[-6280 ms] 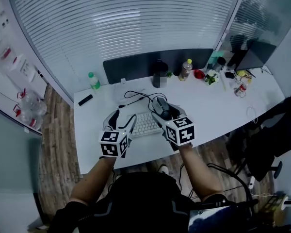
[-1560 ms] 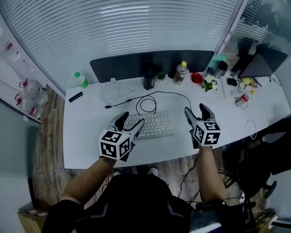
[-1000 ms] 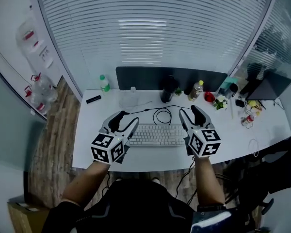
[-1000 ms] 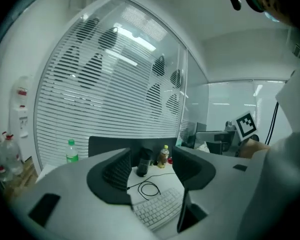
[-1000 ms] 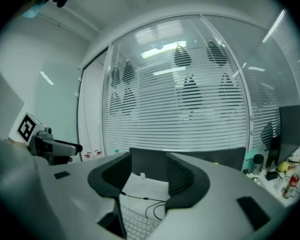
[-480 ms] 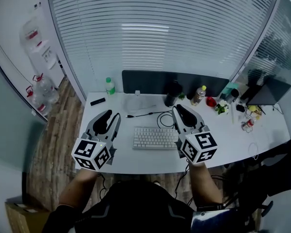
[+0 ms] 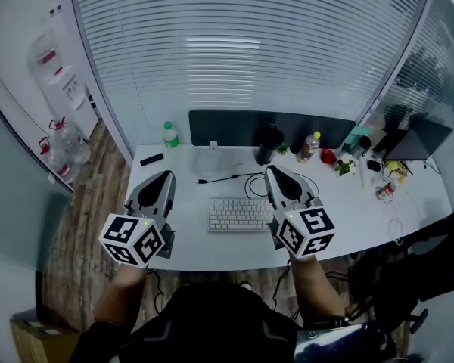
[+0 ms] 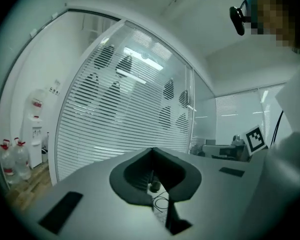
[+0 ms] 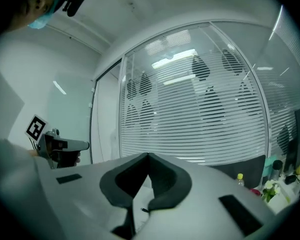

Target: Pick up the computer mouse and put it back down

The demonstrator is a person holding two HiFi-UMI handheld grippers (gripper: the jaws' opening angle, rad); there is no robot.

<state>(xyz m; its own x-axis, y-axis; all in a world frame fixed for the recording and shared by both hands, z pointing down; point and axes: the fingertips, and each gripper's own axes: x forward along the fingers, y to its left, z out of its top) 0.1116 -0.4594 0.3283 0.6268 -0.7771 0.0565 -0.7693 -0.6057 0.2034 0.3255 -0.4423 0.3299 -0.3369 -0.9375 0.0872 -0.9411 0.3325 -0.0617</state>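
Note:
The computer mouse shows in no view; my right gripper covers the desk (image 7: 212, 248) just right of the white keyboard (image 7: 240, 214). My left gripper (image 7: 166, 175) hangs above the desk's left part, jaws shut and empty. My right gripper (image 7: 271, 171) hangs above the keyboard's right end, also shut with nothing in it. In the left gripper view the left gripper (image 8: 151, 150) has its dark pads meeting at the tip. The right gripper (image 9: 148, 155) looks the same in the right gripper view.
A black cable (image 7: 251, 181) loops behind the keyboard. Along the desk's back stand a green-capped bottle (image 7: 169, 134), a dark bottle (image 7: 268, 144), a yellow-capped bottle (image 7: 310, 148) and a dark panel (image 7: 234, 123). A small black device (image 7: 151, 159) lies far left, a laptop (image 7: 412, 146) far right.
Both grippers' jaws have gone from wide open to shut. Both have lifted up and back from the desk, the left one drifting left of the keyboard.

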